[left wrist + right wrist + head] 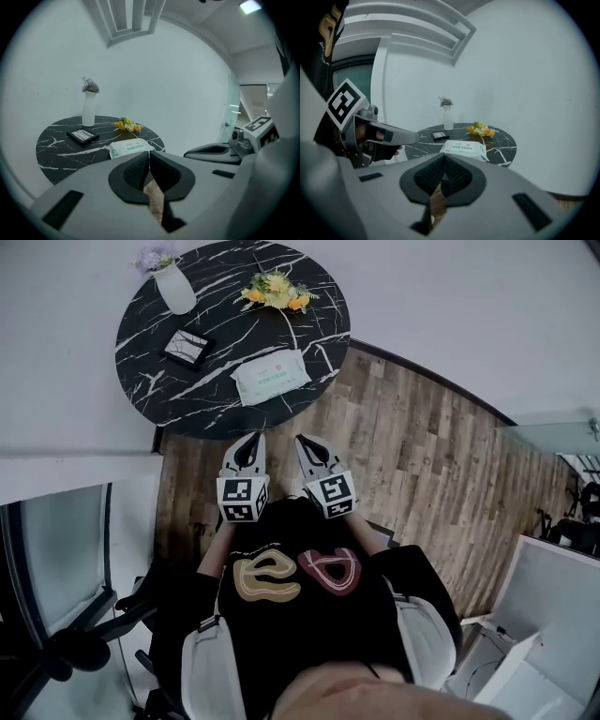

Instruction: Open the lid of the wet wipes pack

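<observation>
We can read no brand on the wet wipes pack [272, 376]. Its white wrapper carries a green-printed label, and the lettering is too small to make out in any view. The pack lies flat on the round black marble table [159, 381] at the upper left of the head view, near the table's lower edge, with its lid down. Above it we see a small bunch of yellow and orange flowers [277, 292]. A dark picture frame [186, 348] lies to its left, and a white vase [173, 287] stands near the table's upper edge.

The only other markings are the black-and-white squares on each gripper's cube and two looping figures, tan and pink, on the person's black shirt [291, 615]. We read neither figure as letters.

The left gripper [247, 451] and the right gripper [312, 454] sit side by side at the centre of the head view. They are held close in front of the chest, over the wooden floor [422, 465]. Both point toward the table and tilt a little downward, well short of the pack.

In the left gripper view the jaws meet at the tips with nothing between them, and the pack [129, 149] shows just above them. In the right gripper view the jaws are likewise pressed together and empty, with the pack [464, 148] beyond them.
</observation>
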{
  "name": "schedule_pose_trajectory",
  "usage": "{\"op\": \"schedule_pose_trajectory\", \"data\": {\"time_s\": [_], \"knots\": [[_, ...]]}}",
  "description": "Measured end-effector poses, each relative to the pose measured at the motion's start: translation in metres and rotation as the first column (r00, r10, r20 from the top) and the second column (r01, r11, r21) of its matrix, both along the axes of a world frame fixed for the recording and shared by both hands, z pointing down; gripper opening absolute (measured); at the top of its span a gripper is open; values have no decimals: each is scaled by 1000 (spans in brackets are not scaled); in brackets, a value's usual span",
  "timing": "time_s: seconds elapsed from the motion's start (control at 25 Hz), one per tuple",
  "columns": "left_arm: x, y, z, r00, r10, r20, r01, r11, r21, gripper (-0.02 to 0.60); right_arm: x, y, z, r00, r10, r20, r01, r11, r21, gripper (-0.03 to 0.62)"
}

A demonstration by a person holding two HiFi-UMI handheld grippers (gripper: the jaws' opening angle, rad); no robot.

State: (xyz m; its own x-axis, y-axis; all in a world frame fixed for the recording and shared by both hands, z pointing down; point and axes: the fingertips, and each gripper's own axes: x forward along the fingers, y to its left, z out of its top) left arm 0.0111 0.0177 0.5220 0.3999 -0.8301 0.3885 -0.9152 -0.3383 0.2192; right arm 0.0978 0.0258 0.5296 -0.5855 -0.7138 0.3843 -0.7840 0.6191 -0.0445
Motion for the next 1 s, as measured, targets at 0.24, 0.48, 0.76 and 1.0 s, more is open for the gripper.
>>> {"op": "schedule_pose_trajectory", "data": {"time_s": [0.24,0.48,0.76,1.0], "knots": [[-27,-30,3,1000,27,10,-27,1000,-9,20,-31,-26,1,1000,11,-27,-11,1000,2,11],[-60,-57,5,999,41,-4,-41,999,-11,20,-61,-51,6,998,27,-63,-28,1000,-12,12],[-80,-77,4,995,96,-19,-96,995,3,20,-81,-73,6,982,41,-185,-31,998,53,14],[-82,-89,6,993,114,-20,-114,993,-16,20,-67,-87,11,958,54,-283,-40,998,57,20]]}}
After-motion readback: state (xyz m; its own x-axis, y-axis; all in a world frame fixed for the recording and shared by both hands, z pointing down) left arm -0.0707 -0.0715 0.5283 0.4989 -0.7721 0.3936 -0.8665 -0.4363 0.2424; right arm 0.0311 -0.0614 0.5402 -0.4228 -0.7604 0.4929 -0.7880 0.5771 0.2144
